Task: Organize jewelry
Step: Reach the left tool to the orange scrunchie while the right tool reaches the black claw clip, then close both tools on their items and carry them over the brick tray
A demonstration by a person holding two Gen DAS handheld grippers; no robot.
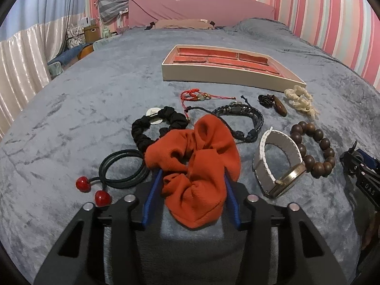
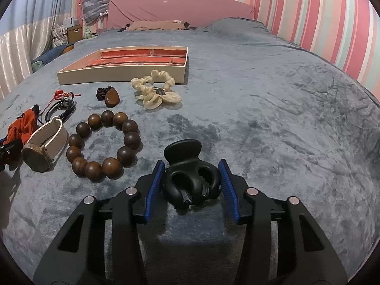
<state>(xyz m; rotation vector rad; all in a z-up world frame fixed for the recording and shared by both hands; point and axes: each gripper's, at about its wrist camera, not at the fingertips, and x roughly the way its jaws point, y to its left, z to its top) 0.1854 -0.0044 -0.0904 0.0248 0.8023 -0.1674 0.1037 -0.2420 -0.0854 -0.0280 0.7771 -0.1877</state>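
Observation:
An orange scrunchie (image 1: 197, 168) lies on the grey bedspread between the blue pads of my left gripper (image 1: 192, 180), whose jaws stand wide around it without squeezing. A black hair claw clip (image 2: 190, 178) lies between the pads of my right gripper (image 2: 191, 168), also wide, with small gaps either side. A cream tray with red compartments (image 1: 228, 74) sits further back; it also shows in the right wrist view (image 2: 118, 73). Around lie a wooden bead bracelet (image 2: 104, 144), a watch (image 1: 277, 166), a black scrunchie (image 1: 152, 125), a cream scrunchie (image 2: 154, 90) and cord bracelets (image 1: 239, 118).
A black hair tie with red cherries (image 1: 114, 173) lies left of the orange scrunchie. A brown pendant (image 2: 111, 97) and a red cord bracelet (image 1: 197, 96) lie before the tray. The right gripper shows at the left view's right edge (image 1: 361, 173). Pillows and a pink headboard stand behind.

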